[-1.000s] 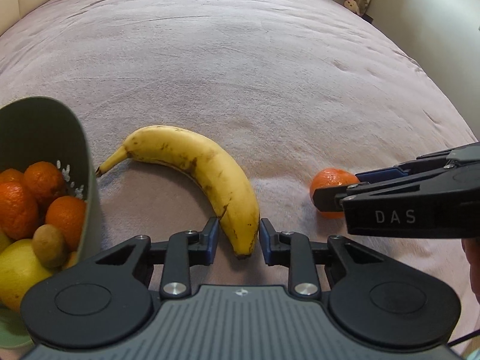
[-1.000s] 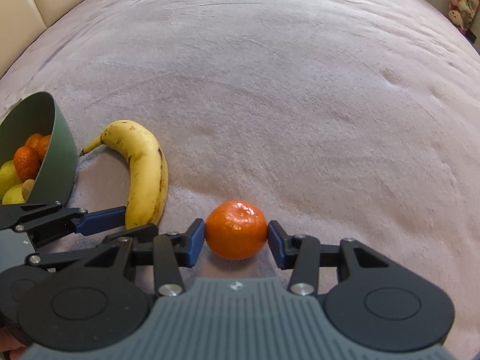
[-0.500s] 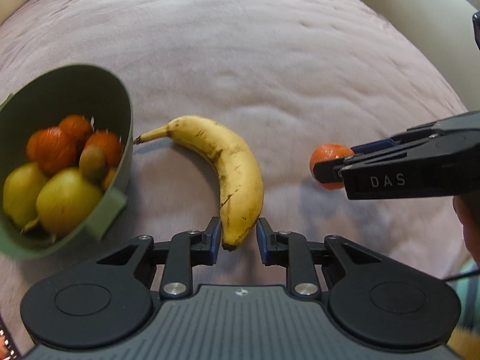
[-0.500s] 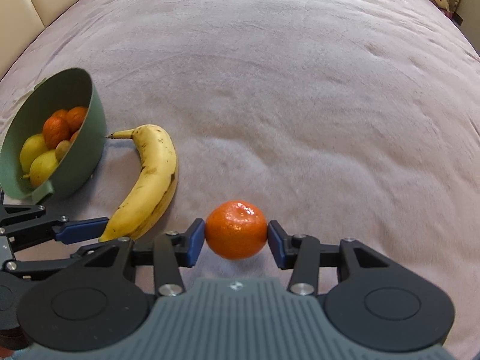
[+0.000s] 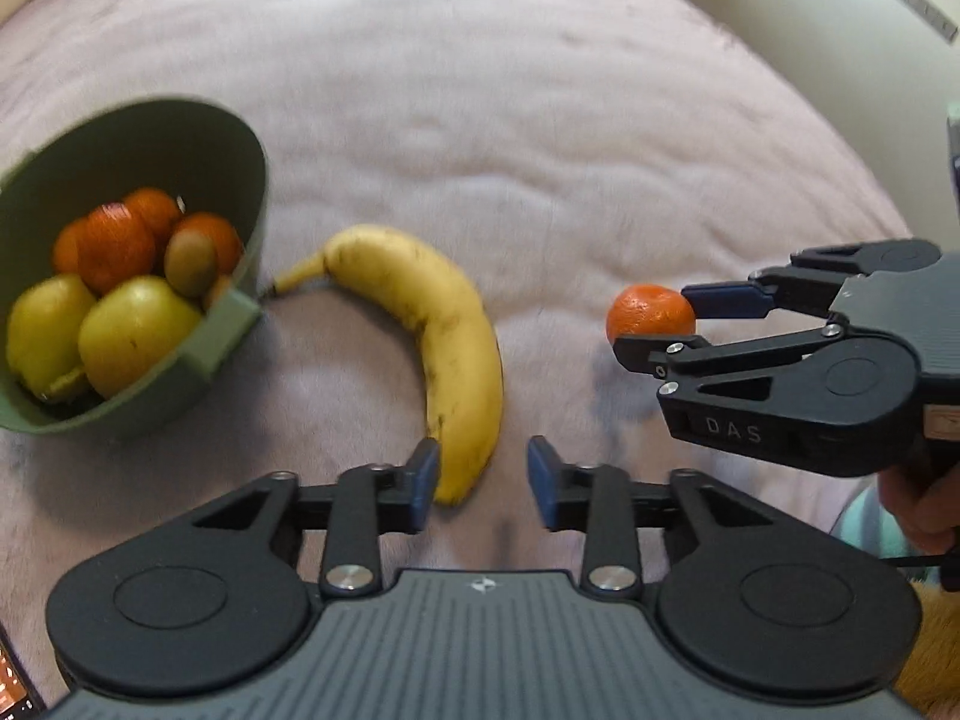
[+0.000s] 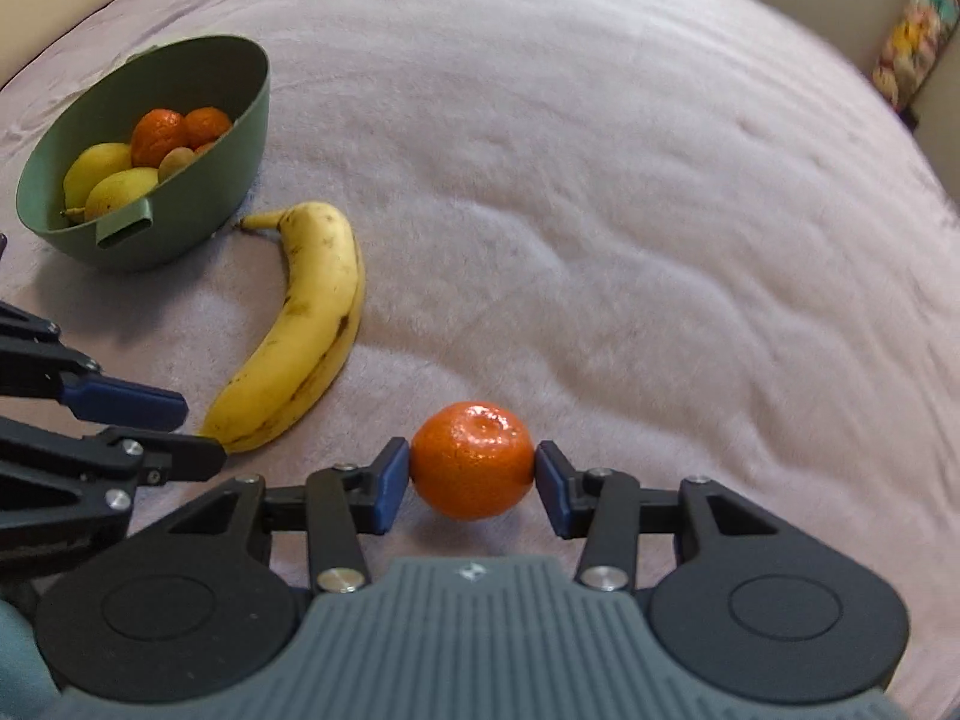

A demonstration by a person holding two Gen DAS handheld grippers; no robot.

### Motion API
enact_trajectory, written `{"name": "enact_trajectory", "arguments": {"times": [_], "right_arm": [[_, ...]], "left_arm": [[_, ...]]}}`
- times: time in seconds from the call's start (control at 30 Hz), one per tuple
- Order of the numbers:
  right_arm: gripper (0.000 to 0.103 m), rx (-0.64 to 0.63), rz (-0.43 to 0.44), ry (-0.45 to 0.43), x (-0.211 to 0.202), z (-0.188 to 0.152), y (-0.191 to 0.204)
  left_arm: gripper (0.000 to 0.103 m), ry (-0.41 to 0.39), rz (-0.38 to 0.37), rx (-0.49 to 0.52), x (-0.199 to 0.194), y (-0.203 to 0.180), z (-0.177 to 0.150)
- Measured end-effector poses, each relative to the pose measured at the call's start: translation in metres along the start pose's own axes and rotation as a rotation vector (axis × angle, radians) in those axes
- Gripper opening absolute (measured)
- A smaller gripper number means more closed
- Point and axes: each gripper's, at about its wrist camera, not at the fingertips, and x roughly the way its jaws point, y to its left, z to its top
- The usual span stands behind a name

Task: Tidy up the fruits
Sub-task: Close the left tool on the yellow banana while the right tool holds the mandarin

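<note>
On a pale pink plush blanket (image 6: 600, 180), the right gripper (image 6: 473, 468) is clenching a round orange mandarin (image 6: 472, 459), right of a spotted yellow banana (image 5: 444, 336). The left gripper (image 5: 483, 477), jaws just opening, is straddling the banana's near tip without pressing it. Left of the banana is sitting a green plastic bowl (image 5: 180, 138) of fruit.

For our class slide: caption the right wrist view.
Right claw grips a mandarin; banana lies beside the fruit bowl.

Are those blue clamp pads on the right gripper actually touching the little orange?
Touching. In the right wrist view both pads of the right gripper press against the sides of the orange, with no gap visible on either side.
</note>
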Motion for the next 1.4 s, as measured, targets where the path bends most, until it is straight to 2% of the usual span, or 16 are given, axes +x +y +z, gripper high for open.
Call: {"name": "enact_trajectory", "arguments": {"times": [0.1, 0.2, 0.3, 0.47, 0.67, 0.9, 1.0, 1.27, 1.4], "right_arm": [[0.044, 0.027, -0.034, -0.023, 0.001, 0.006, -0.01], [0.044, 0.066, -0.065, -0.017, 0.005, 0.007, -0.022], [0.044, 0.091, -0.075, -0.014, 0.012, 0.007, -0.026], [0.044, 0.094, -0.077, -0.027, 0.02, 0.01, -0.027], [0.044, 0.066, -0.074, 0.005, 0.033, 0.008, -0.02], [0.046, -0.026, -0.112, -0.006, 0.038, 0.011, -0.008], [0.047, -0.026, -0.126, 0.002, 0.04, 0.01, -0.009], [0.046, 0.037, -0.129, 0.031, 0.049, 0.011, -0.021], [0.045, 0.034, -0.136, 0.035, 0.051, 0.011, -0.02]], "left_arm": [[0.049, -0.08, 0.016, -0.048, -0.007, 0.007, 0.007], [0.057, -0.156, 0.019, -0.112, -0.009, 0.013, 0.016], [0.059, -0.183, 0.027, -0.133, -0.001, 0.012, 0.026], [0.061, -0.15, 0.073, -0.175, 0.021, 0.012, 0.032], [0.062, -0.109, 0.054, -0.243, 0.038, 0.02, 0.035], [0.062, -0.044, 0.051, -0.303, 0.058, 0.027, 0.039], [0.062, -0.034, 0.045, -0.32, 0.064, 0.029, 0.04], [0.062, -0.017, 0.079, -0.297, 0.076, 0.026, 0.046], [0.055, -0.019, 0.078, -0.273, 0.077, 0.023, 0.046]]}}
